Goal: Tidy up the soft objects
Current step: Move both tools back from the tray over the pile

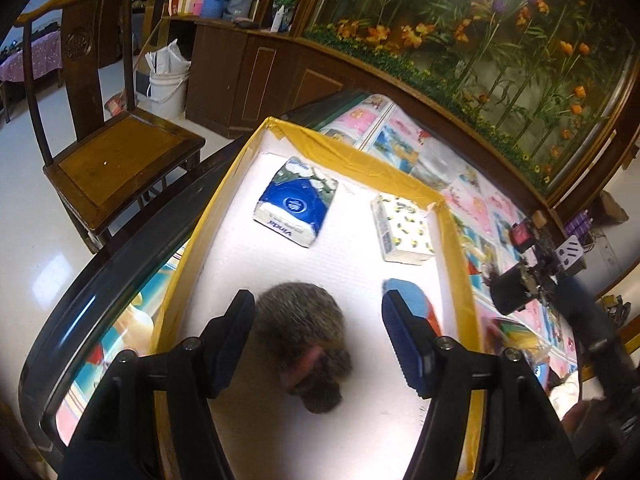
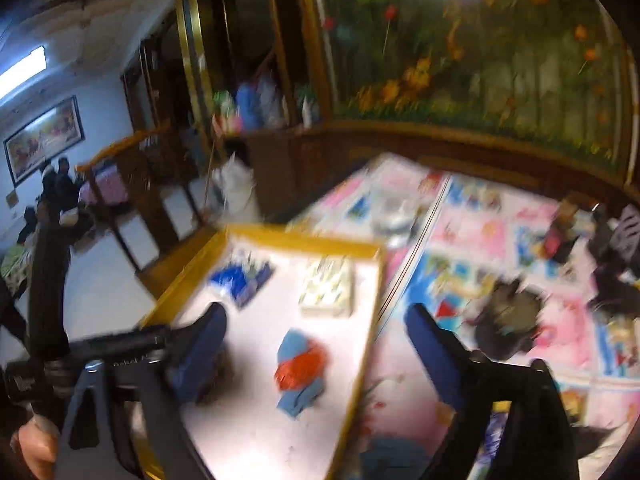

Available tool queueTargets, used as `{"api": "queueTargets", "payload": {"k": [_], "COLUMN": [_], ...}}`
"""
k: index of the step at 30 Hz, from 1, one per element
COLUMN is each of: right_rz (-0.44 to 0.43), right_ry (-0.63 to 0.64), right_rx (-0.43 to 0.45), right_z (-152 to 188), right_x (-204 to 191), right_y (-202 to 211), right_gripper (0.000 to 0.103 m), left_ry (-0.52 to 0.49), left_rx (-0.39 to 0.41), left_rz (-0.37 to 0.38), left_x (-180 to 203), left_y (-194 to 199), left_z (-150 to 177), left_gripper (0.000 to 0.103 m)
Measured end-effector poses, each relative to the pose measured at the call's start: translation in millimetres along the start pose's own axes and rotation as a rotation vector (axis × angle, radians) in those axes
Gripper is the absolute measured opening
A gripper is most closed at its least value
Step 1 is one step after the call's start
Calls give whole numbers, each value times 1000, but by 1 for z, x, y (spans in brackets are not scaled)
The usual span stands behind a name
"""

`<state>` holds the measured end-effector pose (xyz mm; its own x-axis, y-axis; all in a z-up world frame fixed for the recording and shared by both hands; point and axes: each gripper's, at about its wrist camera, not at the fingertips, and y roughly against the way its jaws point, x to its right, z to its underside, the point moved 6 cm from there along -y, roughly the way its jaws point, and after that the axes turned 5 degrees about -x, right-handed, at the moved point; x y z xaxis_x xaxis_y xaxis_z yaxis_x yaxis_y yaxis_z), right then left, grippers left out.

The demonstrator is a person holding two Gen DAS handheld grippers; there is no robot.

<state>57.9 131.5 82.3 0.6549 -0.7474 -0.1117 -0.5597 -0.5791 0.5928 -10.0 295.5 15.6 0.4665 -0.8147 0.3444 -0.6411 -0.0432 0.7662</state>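
A white tray with yellow taped rim [image 1: 360,162] [image 2: 304,242] lies on the table. In it are a blue Vinda tissue pack [image 1: 294,202] [image 2: 240,280], a white tissue pack with yellow print [image 1: 402,228] [image 2: 328,286], a blue and red soft toy [image 1: 416,302] [image 2: 302,368] and a grey furry plush toy [image 1: 304,344]. My left gripper [image 1: 318,344] is open above the plush toy, not touching it. My right gripper [image 2: 316,352] is open and empty over the tray's right rim; its view is blurred.
The table has a colourful cartoon cover [image 1: 472,184] [image 2: 480,232]. A dark pot [image 1: 510,292] [image 2: 508,320] and small electronics [image 1: 560,248] stand right of the tray. A wooden chair [image 1: 116,152] stands to the left. A cabinet with flower panel [image 1: 480,40] is behind.
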Motion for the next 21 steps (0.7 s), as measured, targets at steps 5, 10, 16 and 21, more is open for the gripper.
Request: {"api": "queueTargets", "payload": {"k": [5, 10, 16, 21], "right_rz": [53, 107, 31, 86], "right_ry": [-38, -258, -302, -321], "right_rx": [202, 152, 103, 30], "right_z": [-8, 5, 26, 83], "right_x": [36, 102, 139, 172], "right_y": [51, 45, 82, 143], "right_gripper": [103, 99, 99, 99], "left_ry": [-73, -213, -342, -396], "left_rx": [82, 65, 57, 10], "left_rz": [29, 33, 73, 98], "left_x": [37, 86, 122, 141], "left_y": [32, 51, 64, 58], "left_z": [29, 66, 115, 148], "left_gripper": [69, 69, 74, 74]}}
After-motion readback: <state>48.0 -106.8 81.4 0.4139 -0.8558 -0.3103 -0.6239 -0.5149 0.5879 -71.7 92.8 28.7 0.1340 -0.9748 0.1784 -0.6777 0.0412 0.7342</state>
